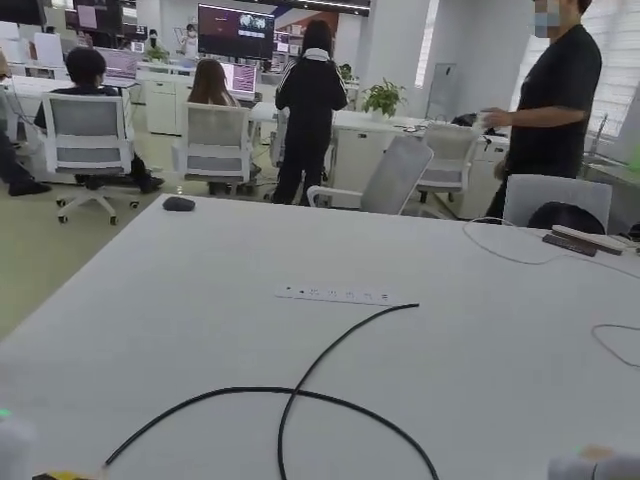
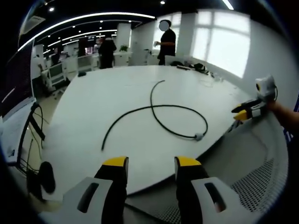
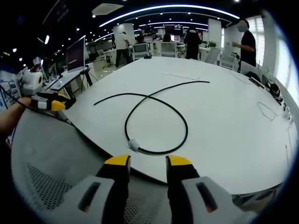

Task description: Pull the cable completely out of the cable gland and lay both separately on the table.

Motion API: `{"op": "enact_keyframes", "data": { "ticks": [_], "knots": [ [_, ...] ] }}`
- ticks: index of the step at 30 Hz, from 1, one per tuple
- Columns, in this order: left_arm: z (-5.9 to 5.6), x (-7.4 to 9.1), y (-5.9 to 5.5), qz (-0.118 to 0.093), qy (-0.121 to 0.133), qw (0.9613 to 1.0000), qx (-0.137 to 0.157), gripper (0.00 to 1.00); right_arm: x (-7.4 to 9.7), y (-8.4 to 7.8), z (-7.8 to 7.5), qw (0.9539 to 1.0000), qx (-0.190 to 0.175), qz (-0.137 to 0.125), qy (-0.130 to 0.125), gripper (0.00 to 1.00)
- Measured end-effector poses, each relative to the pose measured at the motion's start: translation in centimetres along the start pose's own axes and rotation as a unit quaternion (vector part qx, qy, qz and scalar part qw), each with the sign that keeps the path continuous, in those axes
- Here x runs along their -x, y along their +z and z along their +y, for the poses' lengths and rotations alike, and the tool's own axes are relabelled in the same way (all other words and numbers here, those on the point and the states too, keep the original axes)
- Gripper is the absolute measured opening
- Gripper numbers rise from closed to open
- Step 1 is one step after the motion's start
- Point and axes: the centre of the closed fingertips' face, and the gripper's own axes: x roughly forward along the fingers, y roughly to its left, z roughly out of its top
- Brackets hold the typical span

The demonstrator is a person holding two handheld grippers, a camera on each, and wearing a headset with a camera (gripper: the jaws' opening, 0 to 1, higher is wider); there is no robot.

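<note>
The black cable [image 1: 291,392] lies in 1 loose loop across the lower centre of the head view, on the white table [image 1: 180,300]; the cable gland [image 2: 199,137] sits on its end, right of centre in the left gripper view, near the table's edge; the left gripper [image 2: 150,163] and the right gripper [image 3: 147,161], at the bottom of their views, have both jaws apart, holding nothing.
</note>
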Motion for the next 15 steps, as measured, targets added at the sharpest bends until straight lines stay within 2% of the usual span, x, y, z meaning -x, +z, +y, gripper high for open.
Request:
{"op": "enact_keyframes", "data": {
  "ticks": [4, 7, 8, 12, 15],
  "knots": [
    [-0.8, -0.1, -0.5, 0.029, -0.023, 0.9988, -0.032, 0.42, 0.0, 0.0, 0.0, 1.0000, 0.001, 0.000, -0.001, 0.30],
    [-1.2, -0.1, 0.0, 0.038, -0.030, 0.9968, -0.064, 0.40, 0.0, 0.0, 0.0, 1.0000, 0.001, -0.001, 0.000, 0.30],
    [-1.2, -0.1, 0.1, 0.039, -0.031, 0.9966, -0.066, 0.41, 0.0, 0.0, -0.1, 1.0000, 0.001, -0.001, -0.001, 0.29],
    [-1.9, -0.5, 1.9, 0.037, -0.042, 0.9929, -0.105, 0.40, 0.0, 0.0, -0.1, 1.0000, 0.002, -0.002, -0.002, 0.29],
    [-2.1, -0.8, 3.6, 0.038, -0.043, 0.9883, -0.141, 0.40, 0.0, 0.1, -0.1, 1.0000, 0.000, -0.004, -0.003, 0.29]
  ]
}}
